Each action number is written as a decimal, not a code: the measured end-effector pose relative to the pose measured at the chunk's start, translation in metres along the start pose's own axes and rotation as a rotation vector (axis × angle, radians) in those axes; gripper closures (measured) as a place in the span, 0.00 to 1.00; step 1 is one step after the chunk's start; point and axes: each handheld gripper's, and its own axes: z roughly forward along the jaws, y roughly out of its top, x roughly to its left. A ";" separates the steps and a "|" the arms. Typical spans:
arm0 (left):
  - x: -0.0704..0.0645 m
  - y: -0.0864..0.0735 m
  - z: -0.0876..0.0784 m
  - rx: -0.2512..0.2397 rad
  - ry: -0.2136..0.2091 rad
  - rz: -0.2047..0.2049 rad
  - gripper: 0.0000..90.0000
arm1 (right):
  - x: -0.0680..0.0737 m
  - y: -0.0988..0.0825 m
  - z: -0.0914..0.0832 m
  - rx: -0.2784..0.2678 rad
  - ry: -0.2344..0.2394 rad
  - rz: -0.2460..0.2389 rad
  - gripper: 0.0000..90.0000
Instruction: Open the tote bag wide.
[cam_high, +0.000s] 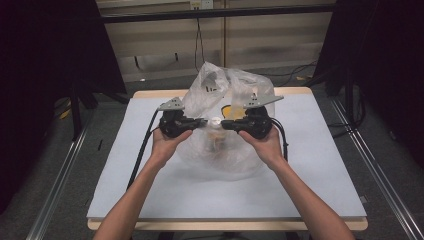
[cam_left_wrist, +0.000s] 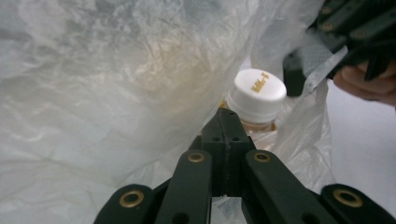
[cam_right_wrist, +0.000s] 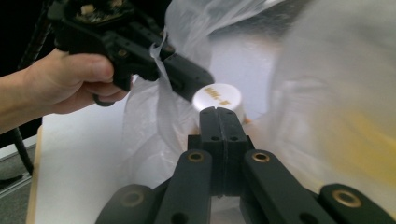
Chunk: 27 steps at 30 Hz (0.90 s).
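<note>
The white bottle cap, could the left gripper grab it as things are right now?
Probably not yet. The left gripper is shut on the plastic bag right beside the white cap, so it would have to let go first.

Clear plastic bag (cam_high: 227, 150) on table (cam_high: 320, 180)

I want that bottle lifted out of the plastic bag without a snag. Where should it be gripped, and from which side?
Probably just under the white cap, at the neck of the bottle, coming from above. It stands upright, its cap pokes out of the open plastic bag, and film wraps the body below.
</note>
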 end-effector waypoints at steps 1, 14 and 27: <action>0.000 -0.004 0.000 0.003 0.005 -0.012 1.00 | -0.001 0.000 -0.001 -0.004 -0.013 -0.005 1.00; 0.010 -0.041 -0.001 0.067 0.002 -0.042 1.00 | -0.013 -0.023 0.011 0.059 -0.067 0.007 1.00; 0.019 -0.070 0.009 0.140 0.011 -0.080 1.00 | -0.032 -0.064 0.019 0.157 -0.095 0.045 1.00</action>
